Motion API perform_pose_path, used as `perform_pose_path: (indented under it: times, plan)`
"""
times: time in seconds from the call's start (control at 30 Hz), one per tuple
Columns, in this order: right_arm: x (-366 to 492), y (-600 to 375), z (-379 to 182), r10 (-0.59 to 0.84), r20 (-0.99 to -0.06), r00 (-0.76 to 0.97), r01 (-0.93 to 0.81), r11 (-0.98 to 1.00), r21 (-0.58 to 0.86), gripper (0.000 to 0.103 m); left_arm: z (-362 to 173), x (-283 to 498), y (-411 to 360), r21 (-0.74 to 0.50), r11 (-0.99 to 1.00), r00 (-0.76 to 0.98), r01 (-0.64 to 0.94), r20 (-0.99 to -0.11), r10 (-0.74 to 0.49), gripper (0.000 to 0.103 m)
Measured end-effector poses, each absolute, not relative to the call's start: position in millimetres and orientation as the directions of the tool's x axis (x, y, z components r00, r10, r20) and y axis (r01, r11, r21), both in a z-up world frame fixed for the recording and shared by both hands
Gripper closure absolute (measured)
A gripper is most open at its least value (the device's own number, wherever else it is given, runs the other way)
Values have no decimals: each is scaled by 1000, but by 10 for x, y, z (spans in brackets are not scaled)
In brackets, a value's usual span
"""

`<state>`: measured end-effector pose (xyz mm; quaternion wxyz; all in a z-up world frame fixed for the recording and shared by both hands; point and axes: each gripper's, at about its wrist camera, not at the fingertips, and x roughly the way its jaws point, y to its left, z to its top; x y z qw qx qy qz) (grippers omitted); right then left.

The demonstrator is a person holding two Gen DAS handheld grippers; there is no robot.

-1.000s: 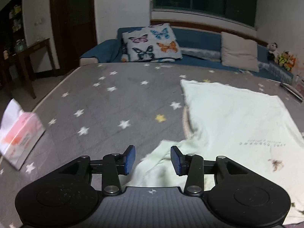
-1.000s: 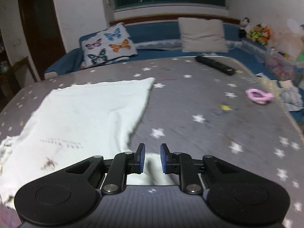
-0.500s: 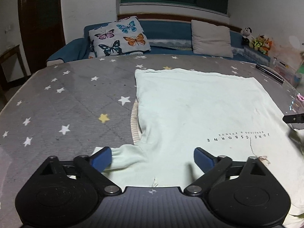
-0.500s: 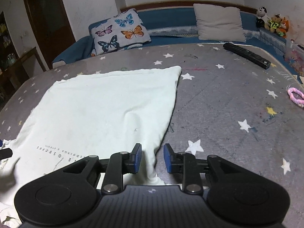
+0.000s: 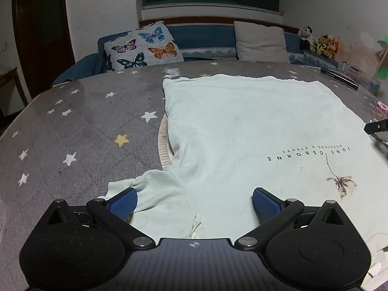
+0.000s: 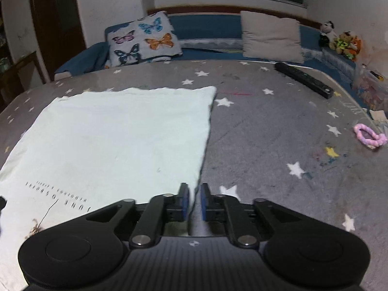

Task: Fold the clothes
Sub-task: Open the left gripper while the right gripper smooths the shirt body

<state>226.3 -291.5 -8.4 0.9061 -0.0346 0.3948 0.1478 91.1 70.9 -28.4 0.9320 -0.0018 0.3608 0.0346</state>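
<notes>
My left gripper [image 5: 192,201] gapes wide over the near left sleeve [image 5: 148,189] of the pale shirt [image 5: 242,131], spread flat on the starry table [image 5: 84,133]; my right gripper [image 6: 193,202] is narrow, pinching the shirt's right edge. I judge the sleeve fold is next: close on the sleeve, carry it right

One pale green shirt [image 5: 242,126] lay on table; two cushions far: butterfly cushion [image 5: 143,46], beige cushion [image 5: 260,42]; one black remote [image 6: 303,80] far right; one pink ring [image 6: 368,136] right
</notes>
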Motion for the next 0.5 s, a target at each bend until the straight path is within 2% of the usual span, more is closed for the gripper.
perform_pose_path:
  times: [0.23,0.33,0.5]
  plan:
    - [2379,-2780,45,293,-696,656,-346,936,68,87,-305,885,705,21,997,751,-73,-657,68,0]
    - [2453,-2661,-8,317,-704,636,-379,922,72,77,-308,880,706,19,997,754,-74,-654,68,0]
    - [2570,-2563,-110,306,-720,622,-389,920,55,70,-310,872,705,16,997,757,-73,-650,66,0]
